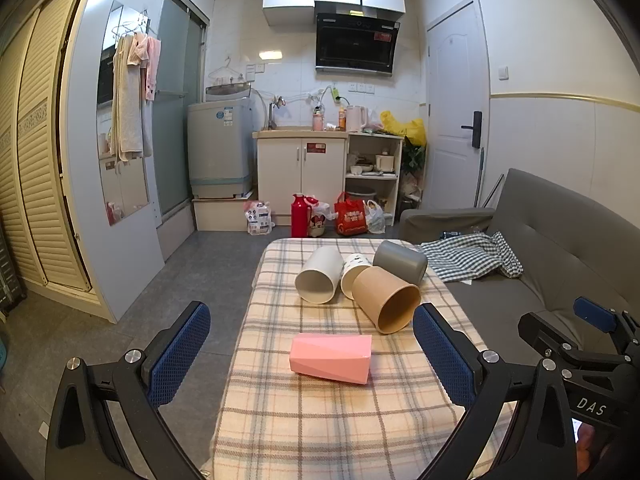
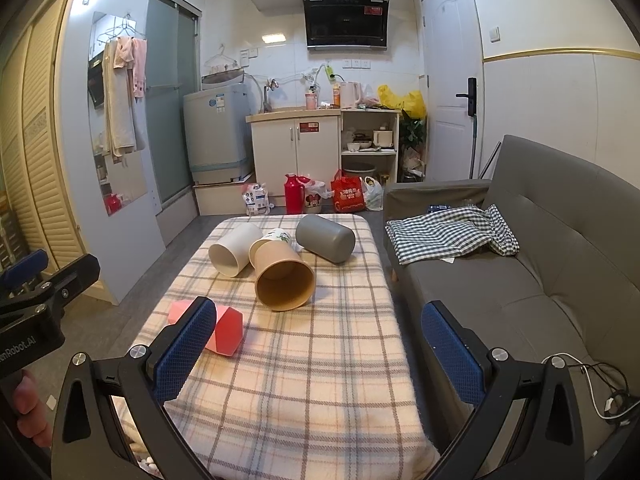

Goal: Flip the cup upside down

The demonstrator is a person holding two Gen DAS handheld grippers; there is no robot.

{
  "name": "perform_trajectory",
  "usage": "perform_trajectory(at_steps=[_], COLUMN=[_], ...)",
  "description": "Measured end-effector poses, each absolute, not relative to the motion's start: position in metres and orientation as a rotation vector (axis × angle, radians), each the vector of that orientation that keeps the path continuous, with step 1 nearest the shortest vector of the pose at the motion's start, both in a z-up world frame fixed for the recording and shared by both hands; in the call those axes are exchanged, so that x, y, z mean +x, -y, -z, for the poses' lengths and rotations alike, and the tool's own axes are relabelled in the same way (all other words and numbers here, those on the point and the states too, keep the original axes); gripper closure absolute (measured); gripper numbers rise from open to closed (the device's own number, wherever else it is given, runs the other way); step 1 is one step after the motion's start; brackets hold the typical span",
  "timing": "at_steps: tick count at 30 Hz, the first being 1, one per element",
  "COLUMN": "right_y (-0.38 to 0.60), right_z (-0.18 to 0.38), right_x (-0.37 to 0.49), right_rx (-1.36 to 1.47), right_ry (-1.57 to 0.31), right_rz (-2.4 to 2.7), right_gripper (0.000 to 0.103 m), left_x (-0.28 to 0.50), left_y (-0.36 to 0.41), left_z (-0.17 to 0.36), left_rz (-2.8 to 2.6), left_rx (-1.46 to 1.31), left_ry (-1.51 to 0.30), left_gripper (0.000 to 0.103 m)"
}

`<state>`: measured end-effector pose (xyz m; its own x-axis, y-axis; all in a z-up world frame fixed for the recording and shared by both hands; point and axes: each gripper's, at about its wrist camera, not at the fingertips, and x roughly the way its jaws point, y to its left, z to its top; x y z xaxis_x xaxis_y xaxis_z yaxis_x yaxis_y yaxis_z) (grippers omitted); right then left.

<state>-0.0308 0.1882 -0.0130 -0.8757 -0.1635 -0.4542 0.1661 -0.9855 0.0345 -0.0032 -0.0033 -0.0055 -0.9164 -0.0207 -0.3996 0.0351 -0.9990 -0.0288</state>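
Left wrist view shows our left gripper (image 1: 312, 354) spread wide, empty, framing the near pink cup (image 1: 330, 358) lying sideways on the table (image 1: 320, 420) (right gripper (image 2: 320, 364) likewise empty); we should clamp mid-body squarely before rotating.

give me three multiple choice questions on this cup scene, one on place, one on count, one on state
1. Which cup lies nearest the grippers?
A. grey cup
B. pink cup
C. white cup

2. How many cups are on the table?
A. three
B. four
C. five

3. How do the cups stand?
A. all on their sides
B. all upright
C. all upside down

Answers:
1. B: the pink cup lies alone at the near end, between the left gripper fingers in view.
2. C: pink cup, white cup, patterned cup, brown cup, grey cup on the table.
3. A: open mouths face sideways; the right gripper holds nothing either.
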Motion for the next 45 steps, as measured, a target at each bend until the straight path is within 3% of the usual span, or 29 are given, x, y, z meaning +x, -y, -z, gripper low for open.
perform_trajectory(at_steps=[34,45], right_y=[-0.184,-0.166], right_z=[0.017,0.002], right_x=[-0.032,-0.067], right_rx=[0.726,0.829], right_ry=[-0.014,-0.050], right_rz=[2.864,2.788], right_gripper=[0.000,0.000], left_x=[-0.004,-0.050], left_y=[0.006,0.026], left_z=[0.011,0.006], left_rz=[3.036,3.001], left_rx=[0.650,0.780], left_ry=[-0.053,-0.081], left_gripper=[0.000,0.000])
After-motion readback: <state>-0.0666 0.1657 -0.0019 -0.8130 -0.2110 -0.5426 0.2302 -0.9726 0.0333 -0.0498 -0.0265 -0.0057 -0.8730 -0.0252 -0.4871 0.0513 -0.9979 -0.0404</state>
